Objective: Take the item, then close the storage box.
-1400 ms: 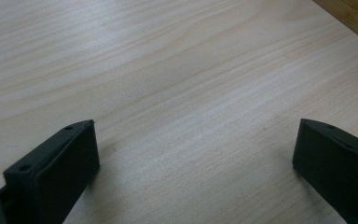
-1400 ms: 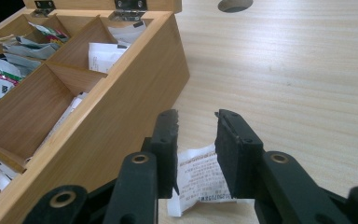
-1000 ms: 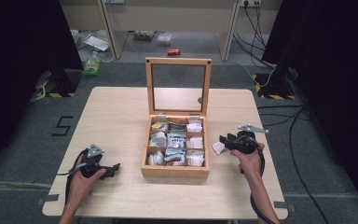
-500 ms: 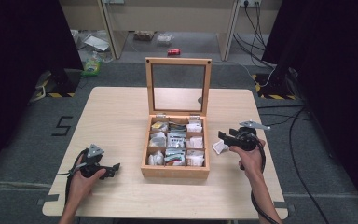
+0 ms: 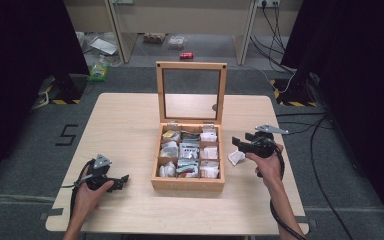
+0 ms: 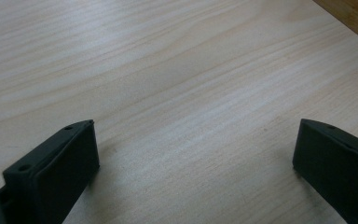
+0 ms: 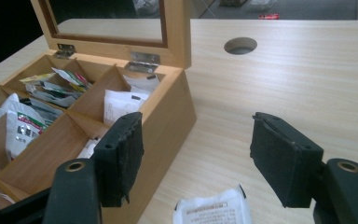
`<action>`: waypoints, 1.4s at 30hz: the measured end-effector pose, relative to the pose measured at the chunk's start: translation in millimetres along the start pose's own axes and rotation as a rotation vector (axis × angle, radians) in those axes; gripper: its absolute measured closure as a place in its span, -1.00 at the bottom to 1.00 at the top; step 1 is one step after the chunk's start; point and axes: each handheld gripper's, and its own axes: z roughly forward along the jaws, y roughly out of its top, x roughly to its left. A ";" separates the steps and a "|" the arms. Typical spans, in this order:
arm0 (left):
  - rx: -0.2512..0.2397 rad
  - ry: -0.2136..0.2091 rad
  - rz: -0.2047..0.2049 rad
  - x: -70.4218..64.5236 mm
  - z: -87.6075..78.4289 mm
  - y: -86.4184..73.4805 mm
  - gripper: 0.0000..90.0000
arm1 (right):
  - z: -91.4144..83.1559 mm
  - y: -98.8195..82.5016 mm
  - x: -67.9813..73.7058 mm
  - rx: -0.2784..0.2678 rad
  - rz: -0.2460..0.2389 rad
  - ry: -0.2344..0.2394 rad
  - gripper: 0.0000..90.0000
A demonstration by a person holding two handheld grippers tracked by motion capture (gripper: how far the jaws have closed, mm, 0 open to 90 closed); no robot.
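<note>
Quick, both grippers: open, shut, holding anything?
Left gripper: open, empty, over bare table.
Right gripper: open, empty, above a white packet beside the wooden box.

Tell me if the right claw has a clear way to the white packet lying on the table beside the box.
Probably yes: the right claw is open just above the packet, with nothing between them.

Wooden box [image 5: 188,155] sits mid-table [image 5: 125,125], lid [image 5: 190,91] upright at its far edge, blocking reach from behind. Bare tabletop L of box & along near edge. R side: white packet [image 5: 236,157] lies just beside box wall, w/ 1 cable hole [image 7: 240,45] farther back.
</note>
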 end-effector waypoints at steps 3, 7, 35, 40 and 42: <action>0.000 0.000 0.000 0.2 0.3 0.3 -1.00 | 2.3 3.3 2.2 -0.004 -0.011 0.017 -0.27; 0.000 0.001 0.000 0.2 0.5 0.5 -1.00 | 5.7 5.4 5.2 0.003 -0.018 0.035 -0.30; 0.000 0.000 0.000 0.2 0.5 0.5 -1.00 | 29.0 8.3 26.7 0.004 -0.038 0.031 -0.31; 0.000 0.001 0.001 0.3 0.5 0.5 -1.00 | 32.0 17.7 19.7 -0.008 -0.042 0.017 -0.31; -0.001 0.000 0.000 0.2 0.5 0.5 -1.00 | 33.5 21.6 17.8 -0.015 -0.038 0.016 -0.31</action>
